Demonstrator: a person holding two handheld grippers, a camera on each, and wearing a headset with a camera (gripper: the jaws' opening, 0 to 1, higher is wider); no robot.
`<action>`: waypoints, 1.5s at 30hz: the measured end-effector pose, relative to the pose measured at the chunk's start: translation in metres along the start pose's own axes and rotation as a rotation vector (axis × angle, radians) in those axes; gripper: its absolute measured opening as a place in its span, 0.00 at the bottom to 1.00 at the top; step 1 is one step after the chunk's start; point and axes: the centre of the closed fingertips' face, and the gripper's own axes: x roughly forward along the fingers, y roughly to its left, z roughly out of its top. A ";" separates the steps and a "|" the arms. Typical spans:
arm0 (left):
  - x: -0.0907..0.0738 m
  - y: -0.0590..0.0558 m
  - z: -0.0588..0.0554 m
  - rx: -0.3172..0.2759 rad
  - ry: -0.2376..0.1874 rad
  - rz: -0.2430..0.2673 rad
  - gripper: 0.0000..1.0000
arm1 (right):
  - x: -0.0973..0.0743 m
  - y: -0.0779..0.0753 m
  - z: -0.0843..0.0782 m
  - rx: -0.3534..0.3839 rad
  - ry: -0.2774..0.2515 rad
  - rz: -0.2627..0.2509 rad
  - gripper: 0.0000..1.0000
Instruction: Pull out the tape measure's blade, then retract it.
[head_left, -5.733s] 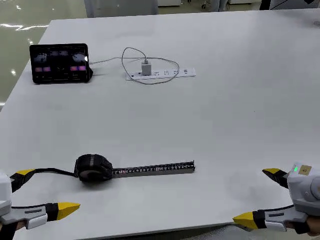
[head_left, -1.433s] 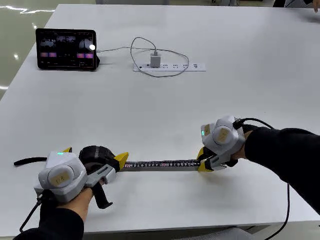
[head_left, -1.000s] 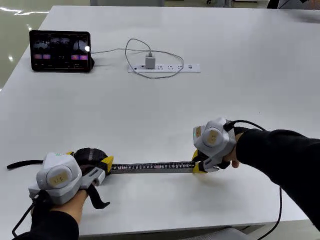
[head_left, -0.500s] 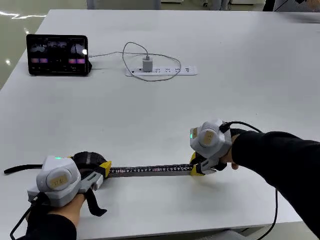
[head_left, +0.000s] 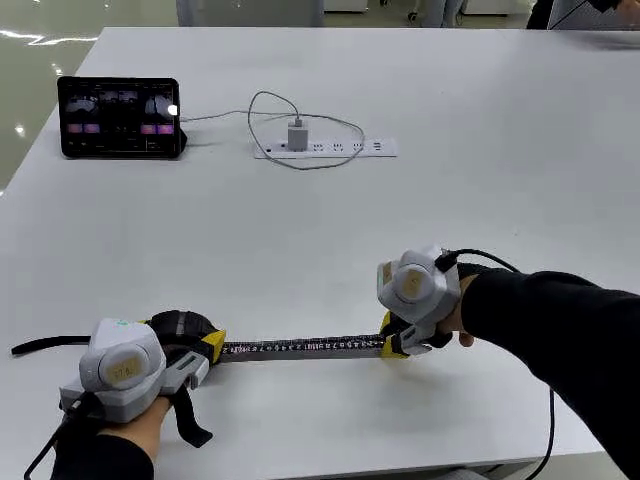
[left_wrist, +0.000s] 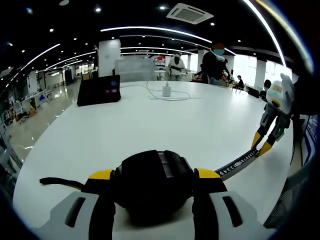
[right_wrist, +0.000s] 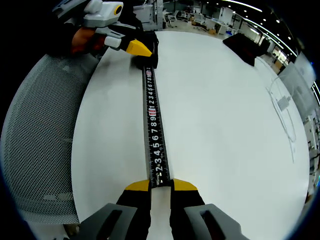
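Observation:
The black tape measure case (head_left: 183, 328) lies near the table's front left, and my left gripper (head_left: 205, 346) is shut on it; in the left gripper view the case (left_wrist: 154, 182) sits between the yellow-tipped jaws. The blade (head_left: 300, 347) lies flat on the table, pulled out to the right. My right gripper (head_left: 392, 346) is shut on the blade's end; in the right gripper view the numbered blade (right_wrist: 152, 120) runs from the jaws (right_wrist: 160, 186) back to the case and the left gripper (right_wrist: 136, 48).
A tablet (head_left: 120, 103) stands at the back left, with a white power strip (head_left: 330, 148), charger and looped cable beside it. The case's black strap (head_left: 45, 346) trails left. The white table's front edge (head_left: 330, 465) is close. A mesh chair (right_wrist: 40, 125) stands beside the table.
Since 5.7 s ago both grippers came in from the front edge and closed, the left on the case, the right on the blade's end. Over the last second they hold nearly still.

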 end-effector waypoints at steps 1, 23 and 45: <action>0.000 0.000 0.000 0.001 0.000 0.000 0.57 | 0.000 0.000 0.000 0.000 0.000 0.000 0.10; -0.001 -0.001 0.000 0.003 -0.003 -0.002 0.57 | 0.006 0.002 0.012 -0.008 0.009 0.011 0.10; 0.000 -0.001 0.000 0.003 -0.004 -0.004 0.57 | 0.010 0.003 0.024 -0.014 0.001 0.002 0.10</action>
